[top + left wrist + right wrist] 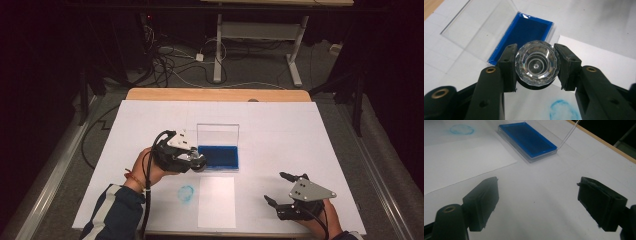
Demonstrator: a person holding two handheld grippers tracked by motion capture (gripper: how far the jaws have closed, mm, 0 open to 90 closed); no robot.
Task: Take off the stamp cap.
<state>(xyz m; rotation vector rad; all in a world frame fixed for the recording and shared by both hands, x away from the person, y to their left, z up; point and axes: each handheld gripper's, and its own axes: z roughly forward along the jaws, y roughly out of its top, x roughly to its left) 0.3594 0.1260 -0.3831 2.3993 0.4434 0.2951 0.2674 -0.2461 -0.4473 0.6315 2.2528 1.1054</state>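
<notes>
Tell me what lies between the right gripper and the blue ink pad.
Mostly bare white table cover; a white paper sheet edges in from the side. The high and right gripper views show right gripper and blue ink pad.

upright lid (pixel 218 134) blocks far side, bare paper (pixel 300 135) right

The stamp (pixel 537 65) was a clear, faceted round piece with ringed circles at its centre, seen end-on. It sat clamped between the two black jaws of the left gripper (pixel 536 67), just beside the near left corner of the ink pad (pixel 218 156). The ink pad was a flat blue rectangle in a clear case, its see-through lid (pixel 217 134) standing open at the far edge.
</notes>
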